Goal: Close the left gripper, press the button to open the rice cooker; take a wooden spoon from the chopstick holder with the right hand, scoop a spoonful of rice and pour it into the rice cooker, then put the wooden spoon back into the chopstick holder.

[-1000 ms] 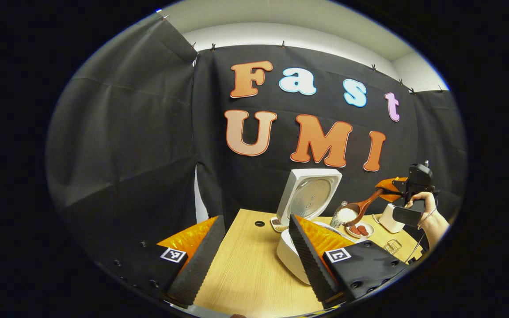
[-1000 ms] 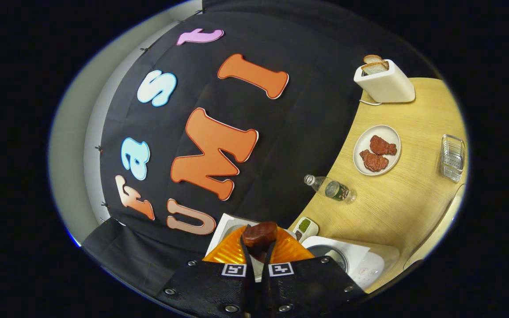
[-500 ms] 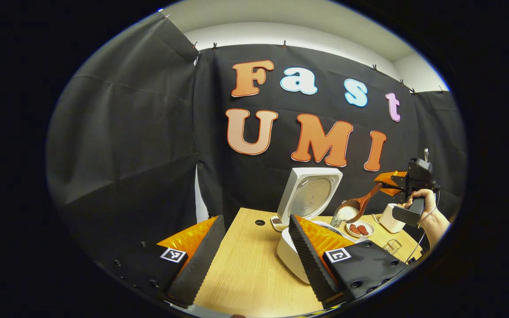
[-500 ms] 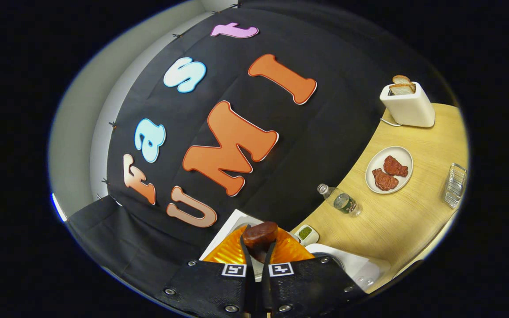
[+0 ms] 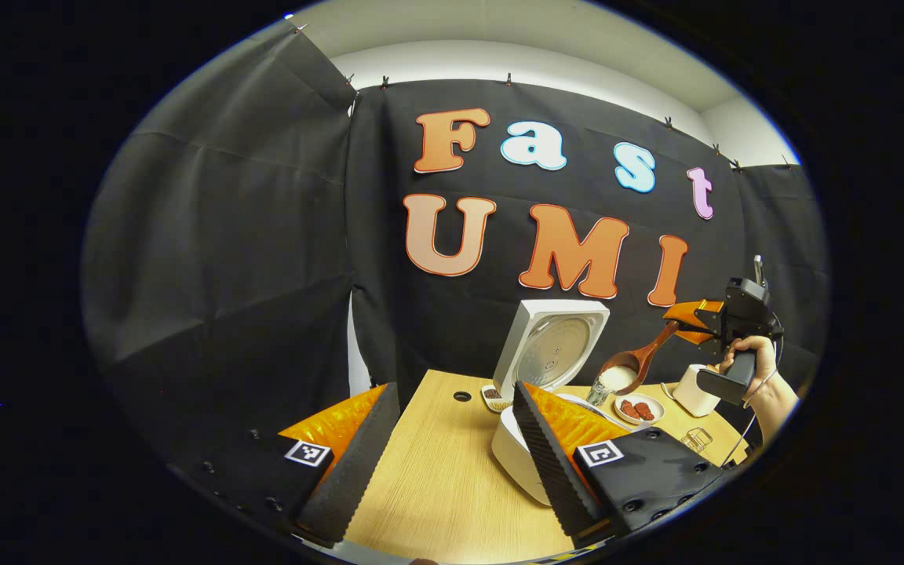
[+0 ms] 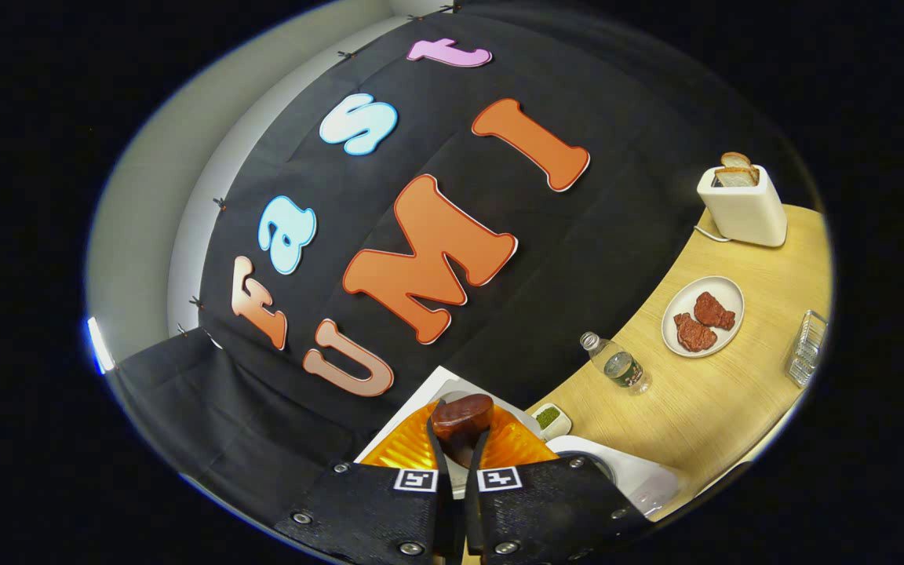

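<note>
The white rice cooker (image 5: 508, 453) stands on the wooden table (image 5: 436, 486) with its lid (image 5: 550, 349) up. My left gripper (image 5: 452, 392) is open just in front of it, holding nothing. A hand (image 5: 752, 357) holds my right gripper (image 5: 683, 323) in the air to the right of the cooker, shut on the wooden spoon (image 5: 631, 370). The spoon's bowl carries white rice and hangs right of the raised lid. In the right gripper view the right gripper (image 6: 456, 438) pinches the spoon's handle end (image 6: 461, 416) above the cooker (image 6: 628, 475). The wire chopstick holder (image 6: 805, 349) stands at the table's right.
A water bottle (image 6: 617, 366), a plate (image 6: 730, 333) of red meat pieces and a white toaster (image 6: 744, 210) with bread sit behind and right of the cooker. A small dish (image 6: 548, 417) of green grains lies beside the lid. The table has a round hole (image 5: 461, 396) near the wall.
The right gripper has risen a little and drifted towards the cooker with the loaded spoon, and its view has tilted. The left gripper has stayed still and open.
</note>
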`<state>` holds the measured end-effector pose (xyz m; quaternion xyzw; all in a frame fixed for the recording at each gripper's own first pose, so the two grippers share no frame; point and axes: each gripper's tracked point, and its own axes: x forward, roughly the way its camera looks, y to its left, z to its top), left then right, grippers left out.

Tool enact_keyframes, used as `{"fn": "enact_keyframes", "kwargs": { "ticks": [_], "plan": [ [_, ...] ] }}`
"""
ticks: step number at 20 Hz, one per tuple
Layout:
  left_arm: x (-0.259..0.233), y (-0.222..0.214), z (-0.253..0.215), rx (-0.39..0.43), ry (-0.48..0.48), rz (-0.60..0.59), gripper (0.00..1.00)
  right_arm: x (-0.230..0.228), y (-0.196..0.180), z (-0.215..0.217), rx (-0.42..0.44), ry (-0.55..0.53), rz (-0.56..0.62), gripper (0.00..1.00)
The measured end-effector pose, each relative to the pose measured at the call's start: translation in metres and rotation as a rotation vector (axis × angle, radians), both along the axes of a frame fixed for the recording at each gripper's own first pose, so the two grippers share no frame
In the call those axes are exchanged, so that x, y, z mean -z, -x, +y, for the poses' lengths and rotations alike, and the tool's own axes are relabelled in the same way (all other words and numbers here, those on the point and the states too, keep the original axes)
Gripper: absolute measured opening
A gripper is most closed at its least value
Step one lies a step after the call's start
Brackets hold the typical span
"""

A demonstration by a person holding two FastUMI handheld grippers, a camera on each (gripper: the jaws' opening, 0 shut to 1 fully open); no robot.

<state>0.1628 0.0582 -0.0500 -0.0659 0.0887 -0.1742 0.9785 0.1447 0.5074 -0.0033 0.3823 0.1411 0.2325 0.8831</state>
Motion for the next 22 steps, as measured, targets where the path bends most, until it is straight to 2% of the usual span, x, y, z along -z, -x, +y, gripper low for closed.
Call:
{"fn": "enact_keyframes", "kwargs": {
  "ticks": [6,16,22],
  "plan": [
    [0.003,-0.001,0.003,-0.002,0.010,0.012,0.97,-0.008,0.006,0.008,-0.023,0.061,-0.066,0.04],
    [0.008,-0.005,0.006,-0.001,0.006,0.020,0.99,-0.022,0.016,0.021,-0.042,0.245,-0.231,0.04],
    [0.013,-0.004,0.007,-0.002,-0.001,0.030,0.97,-0.030,0.031,0.042,-0.110,0.358,-0.355,0.04]
  ]
}}
